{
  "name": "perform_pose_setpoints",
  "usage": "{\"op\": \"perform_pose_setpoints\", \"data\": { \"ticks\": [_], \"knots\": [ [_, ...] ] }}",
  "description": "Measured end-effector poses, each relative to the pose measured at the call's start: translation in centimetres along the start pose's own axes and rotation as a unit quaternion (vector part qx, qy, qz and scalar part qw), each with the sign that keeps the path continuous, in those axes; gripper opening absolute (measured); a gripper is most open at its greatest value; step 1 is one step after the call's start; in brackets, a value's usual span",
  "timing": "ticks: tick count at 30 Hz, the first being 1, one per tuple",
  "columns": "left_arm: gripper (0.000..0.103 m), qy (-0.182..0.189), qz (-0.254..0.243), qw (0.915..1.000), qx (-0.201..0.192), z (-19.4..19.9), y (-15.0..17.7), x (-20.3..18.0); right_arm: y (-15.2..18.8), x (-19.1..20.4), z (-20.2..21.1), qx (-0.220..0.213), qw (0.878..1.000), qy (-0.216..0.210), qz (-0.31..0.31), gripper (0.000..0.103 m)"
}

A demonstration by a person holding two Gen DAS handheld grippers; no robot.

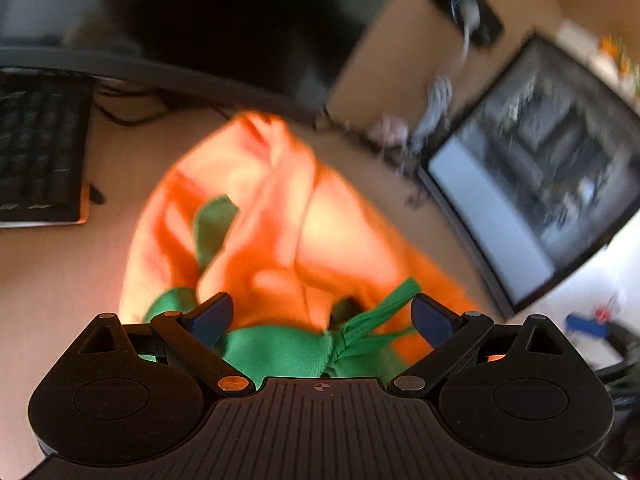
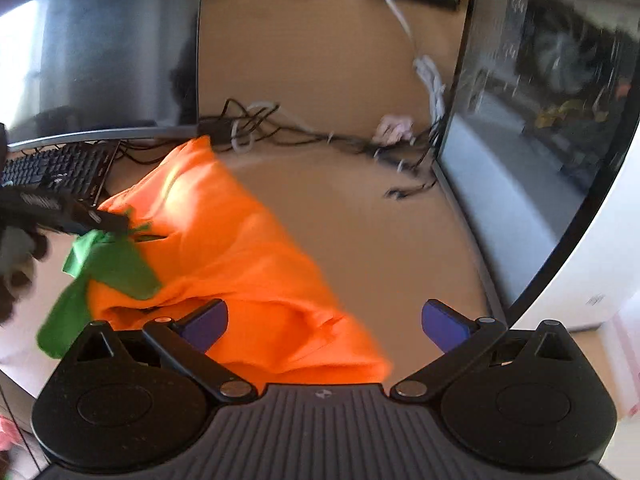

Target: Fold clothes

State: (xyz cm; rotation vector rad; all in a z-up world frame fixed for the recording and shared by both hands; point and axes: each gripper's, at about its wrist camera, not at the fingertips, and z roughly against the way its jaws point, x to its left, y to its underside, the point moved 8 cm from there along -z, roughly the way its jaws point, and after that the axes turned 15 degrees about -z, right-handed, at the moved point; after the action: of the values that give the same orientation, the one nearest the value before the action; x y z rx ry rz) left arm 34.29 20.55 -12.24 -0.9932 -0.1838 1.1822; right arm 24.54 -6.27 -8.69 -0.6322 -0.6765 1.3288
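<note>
An orange garment with green trim lies crumpled on the beige desk. My left gripper is open, its blue pads either side of the green collar and tie, just above the cloth. In the right wrist view the same garment stretches from centre to lower left. My right gripper is open over its near orange edge, holding nothing. The left gripper shows there at the left, at the green trim.
A black keyboard sits at the left. A curved monitor stands behind it. A dark PC case with glass side stands at the right. Tangled cables lie along the desk's back edge.
</note>
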Motion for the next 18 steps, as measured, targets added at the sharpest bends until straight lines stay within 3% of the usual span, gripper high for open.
{"op": "perform_pose_setpoints", "data": {
  "ticks": [5,8,12,14,16,18],
  "knots": [
    [0.099,0.018,0.076,0.9967,-0.022,1.9,1.6,-0.8,-0.2,-0.9,-3.1,0.004,0.999,-0.013,0.031,0.103],
    [0.099,0.016,0.065,0.9976,-0.014,0.6,1.0,-3.0,1.0,-0.8,-6.6,0.023,0.998,-0.028,0.060,0.103],
    [0.099,0.074,0.032,0.9966,-0.015,-1.3,-0.9,-9.1,3.6,-1.4,-10.9,0.041,0.991,-0.013,0.126,0.103],
    [0.099,0.077,0.007,0.9969,-0.012,-1.5,-0.9,-11.5,4.1,-1.8,-11.1,0.027,0.989,-0.028,0.140,0.103],
    [0.099,0.055,-0.004,0.9984,-0.007,-1.0,-0.2,-12.5,4.2,-2.6,-11.0,0.035,0.989,-0.048,0.135,0.103],
    [0.099,0.006,-0.014,0.9999,0.006,-0.1,0.9,-12.6,4.4,-3.3,-10.6,0.047,0.986,-0.074,0.140,0.103]
  ]
}}
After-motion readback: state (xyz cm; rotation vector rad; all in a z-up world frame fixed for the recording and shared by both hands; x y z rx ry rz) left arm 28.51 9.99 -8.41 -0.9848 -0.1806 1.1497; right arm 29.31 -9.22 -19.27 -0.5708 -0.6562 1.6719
